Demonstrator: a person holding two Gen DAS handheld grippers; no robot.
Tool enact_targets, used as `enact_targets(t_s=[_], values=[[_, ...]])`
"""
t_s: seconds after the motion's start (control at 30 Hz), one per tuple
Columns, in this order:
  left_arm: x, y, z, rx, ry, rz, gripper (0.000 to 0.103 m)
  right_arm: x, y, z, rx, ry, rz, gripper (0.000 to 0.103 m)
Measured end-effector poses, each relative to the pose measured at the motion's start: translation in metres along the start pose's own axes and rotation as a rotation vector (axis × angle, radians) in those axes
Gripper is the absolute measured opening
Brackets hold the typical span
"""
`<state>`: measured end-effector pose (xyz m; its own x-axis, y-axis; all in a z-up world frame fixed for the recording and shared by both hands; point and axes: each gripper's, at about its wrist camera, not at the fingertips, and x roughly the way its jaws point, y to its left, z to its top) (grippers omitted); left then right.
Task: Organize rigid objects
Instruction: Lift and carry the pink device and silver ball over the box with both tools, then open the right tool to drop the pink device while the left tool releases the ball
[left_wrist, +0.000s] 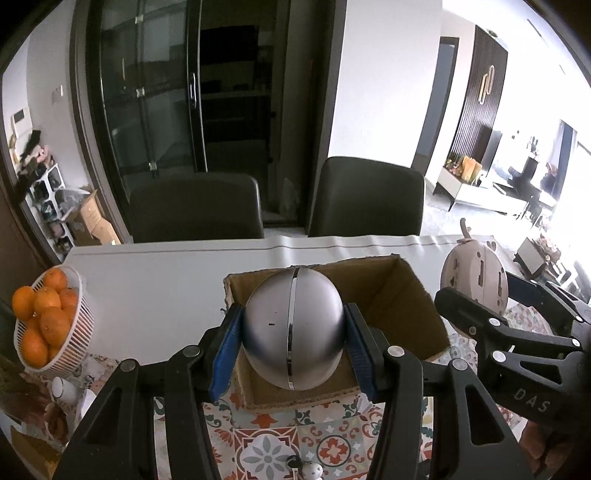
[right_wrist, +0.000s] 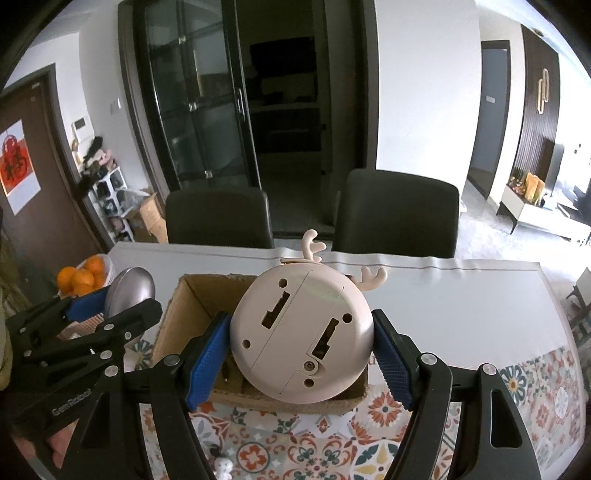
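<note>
Landmark: cardboard box (left_wrist: 406, 295), open-topped, on the patterned tablecloth (left_wrist: 325, 443).

Left gripper (left_wrist: 293, 345) clamped on silver dome-shaped object (left_wrist: 291, 325); blue pads (left_wrist: 227, 354) press both its sides. Object held over the box's near-left part.

Right gripper (right_wrist: 301, 354) clamped on cream round device with antlers (right_wrist: 301, 332), its flat underside toward the camera. Held over the box's near-right edge (right_wrist: 192, 295).

Left view only: basket of oranges (left_wrist: 40, 321) in full, left of the box; the device seen edge-on (left_wrist: 474, 280) right of the box.

Right view only: device's slots, screw and holes; the antlers (right_wrist: 314, 245). Dome appears partly (right_wrist: 129, 293), left of the box.

Two dark chairs (right_wrist: 218, 216) stand behind the box, beyond the table.
</note>
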<state>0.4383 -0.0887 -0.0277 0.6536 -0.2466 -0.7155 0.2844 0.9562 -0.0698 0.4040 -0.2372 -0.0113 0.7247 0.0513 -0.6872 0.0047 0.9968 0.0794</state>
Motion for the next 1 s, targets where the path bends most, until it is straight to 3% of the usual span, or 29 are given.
enact_targets(t_s=[0.6,1.0], values=[[0.061,0.004,-0.009,-0.006,0.163,0.013,0.053,0.088,-0.014,-0.003,0.010,0.260,0.060,0.075],[0.085,0.004,-0.019,-0.009,0.267,-0.020,0.053,0.108,-0.015,-0.019,-0.012,0.351,0.060,0.075]])
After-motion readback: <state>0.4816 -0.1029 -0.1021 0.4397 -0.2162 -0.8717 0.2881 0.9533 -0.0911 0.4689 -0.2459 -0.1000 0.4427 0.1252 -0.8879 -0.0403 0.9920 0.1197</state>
